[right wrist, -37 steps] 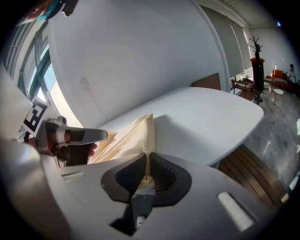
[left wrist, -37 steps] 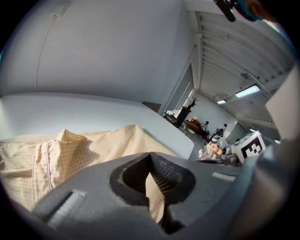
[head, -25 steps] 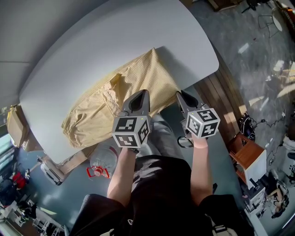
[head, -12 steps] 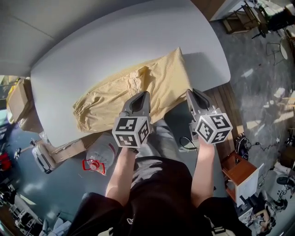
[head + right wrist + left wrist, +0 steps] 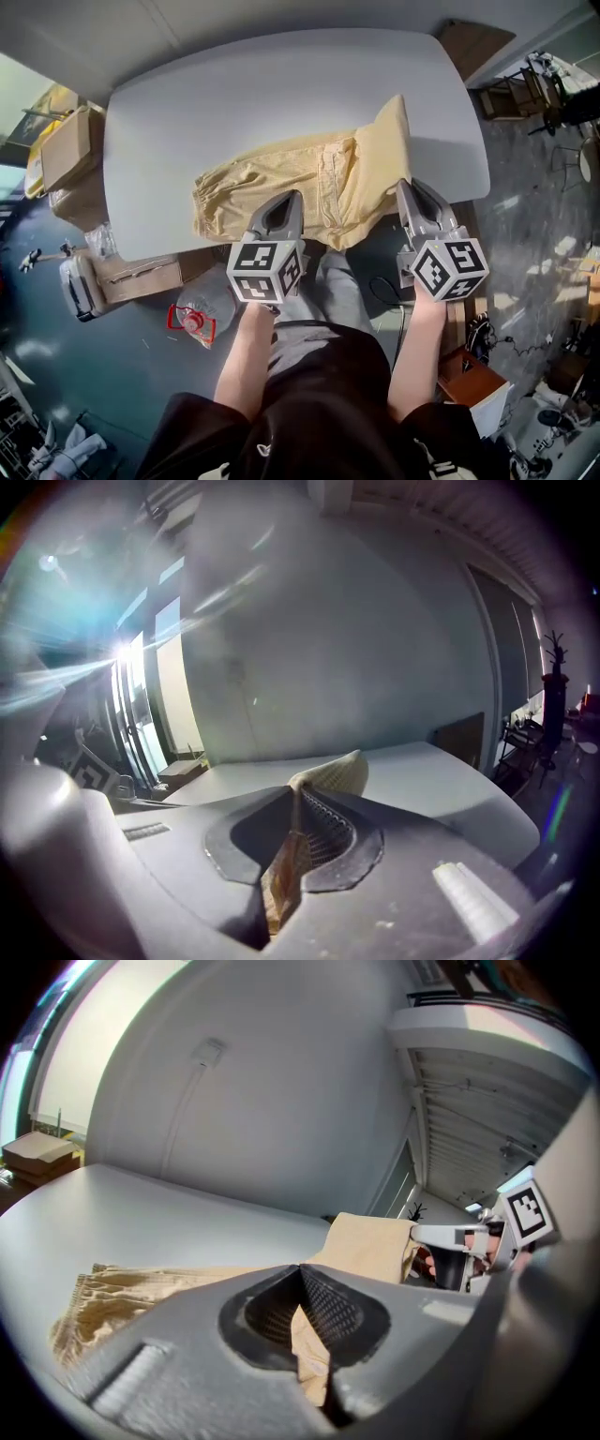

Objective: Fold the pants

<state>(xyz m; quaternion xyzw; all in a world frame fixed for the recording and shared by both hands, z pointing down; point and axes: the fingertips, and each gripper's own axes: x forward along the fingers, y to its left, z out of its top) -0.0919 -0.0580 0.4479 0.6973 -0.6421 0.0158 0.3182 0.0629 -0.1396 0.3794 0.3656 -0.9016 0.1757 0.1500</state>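
Pale yellow pants [image 5: 281, 183] lie across the near half of the grey table [image 5: 234, 103], their gathered end at the left. My left gripper [image 5: 292, 197] is shut on the cloth at the near edge; the fabric [image 5: 305, 1340] runs pinched between its jaws. My right gripper [image 5: 405, 185] is shut on the right end of the pants, where the cloth [image 5: 286, 864] is clamped and a flap [image 5: 330, 772] stands lifted above the table. In the left gripper view the right gripper [image 5: 448, 1239] shows beside that raised flap [image 5: 370, 1246].
Cardboard boxes [image 5: 70, 141] stand on the floor left of the table, and a clear water bottle [image 5: 202, 314] lies below its near edge. A wooden stool [image 5: 473, 389] and cables are at the lower right. The person's legs fill the bottom.
Both grippers have carried the pants' near edge toward the table's right and up. The right end of the cloth now stands lifted, and the pants lie more lengthwise along the table.
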